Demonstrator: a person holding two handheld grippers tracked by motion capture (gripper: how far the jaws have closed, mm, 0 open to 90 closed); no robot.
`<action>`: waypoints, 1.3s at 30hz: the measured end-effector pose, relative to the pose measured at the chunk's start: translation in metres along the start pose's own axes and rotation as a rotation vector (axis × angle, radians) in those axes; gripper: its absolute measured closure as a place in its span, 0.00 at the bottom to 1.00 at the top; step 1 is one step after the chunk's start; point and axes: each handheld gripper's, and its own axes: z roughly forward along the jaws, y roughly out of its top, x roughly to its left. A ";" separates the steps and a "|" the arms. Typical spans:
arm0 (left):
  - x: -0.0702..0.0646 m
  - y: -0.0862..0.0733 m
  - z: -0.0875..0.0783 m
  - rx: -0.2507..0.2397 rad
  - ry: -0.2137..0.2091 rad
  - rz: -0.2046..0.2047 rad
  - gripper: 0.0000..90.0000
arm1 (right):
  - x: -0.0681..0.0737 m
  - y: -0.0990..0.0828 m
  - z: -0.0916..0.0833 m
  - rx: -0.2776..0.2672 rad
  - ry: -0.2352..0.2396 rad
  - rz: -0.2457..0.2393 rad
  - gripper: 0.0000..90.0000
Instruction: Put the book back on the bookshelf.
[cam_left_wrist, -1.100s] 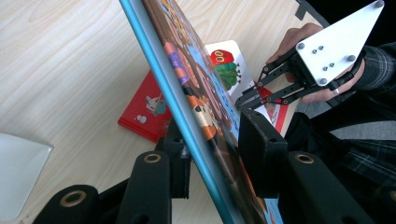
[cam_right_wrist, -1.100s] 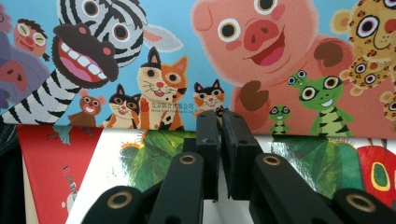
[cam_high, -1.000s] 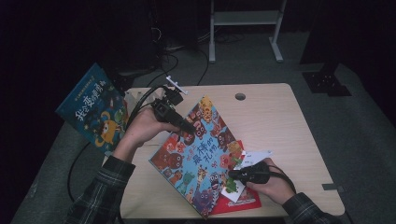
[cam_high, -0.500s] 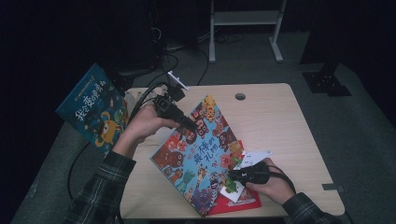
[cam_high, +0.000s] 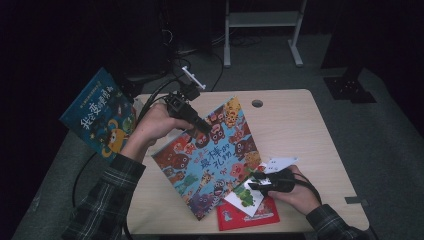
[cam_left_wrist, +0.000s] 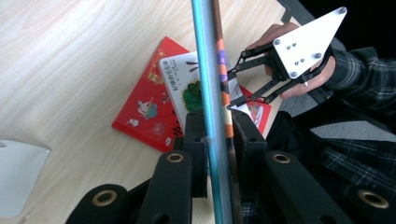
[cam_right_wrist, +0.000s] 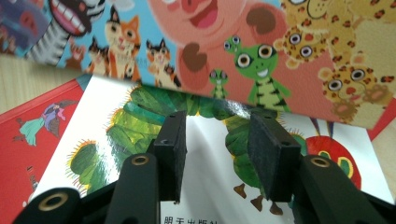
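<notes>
A large picture book with cartoon animals (cam_high: 207, 155) stands tilted on the table, its lower edge resting down. My left gripper (cam_high: 204, 128) is shut on its upper edge, and its jaws have just been closing on the blue cover edge (cam_left_wrist: 208, 70). In the left gripper view the pads (cam_left_wrist: 196, 135) press the book from both sides. My right gripper (cam_high: 256, 180) hovers by the book's lower right corner, open, its jaws having just been opening. Nothing sits between its pads (cam_right_wrist: 170, 140), only the white caterpillar book (cam_right_wrist: 205, 177) below.
The caterpillar book (cam_high: 245, 197) lies on a red book (cam_high: 262, 215) near the table's front edge. A blue picture book (cam_high: 100, 117) leans off the table's left side. Bare wood table (cam_high: 310, 130) spreads right, with a cable hole (cam_high: 257, 103). A white stand (cam_high: 260, 20) is behind.
The left hand has raised the big book's upper edge a little, so the book stands steeper. The right hand has stayed by the lower corner.
</notes>
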 end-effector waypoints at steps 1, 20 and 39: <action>-0.001 0.001 -0.001 0.002 0.007 0.004 0.88 | 0.000 0.000 0.000 0.002 0.001 -0.001 0.62; -0.017 0.000 -0.006 0.047 0.219 0.097 0.90 | -0.070 -0.019 -0.030 -0.168 -0.216 0.238 0.40; -0.010 -0.022 -0.033 0.016 0.217 0.040 0.90 | -0.125 -0.038 -0.011 0.009 -0.449 0.300 0.21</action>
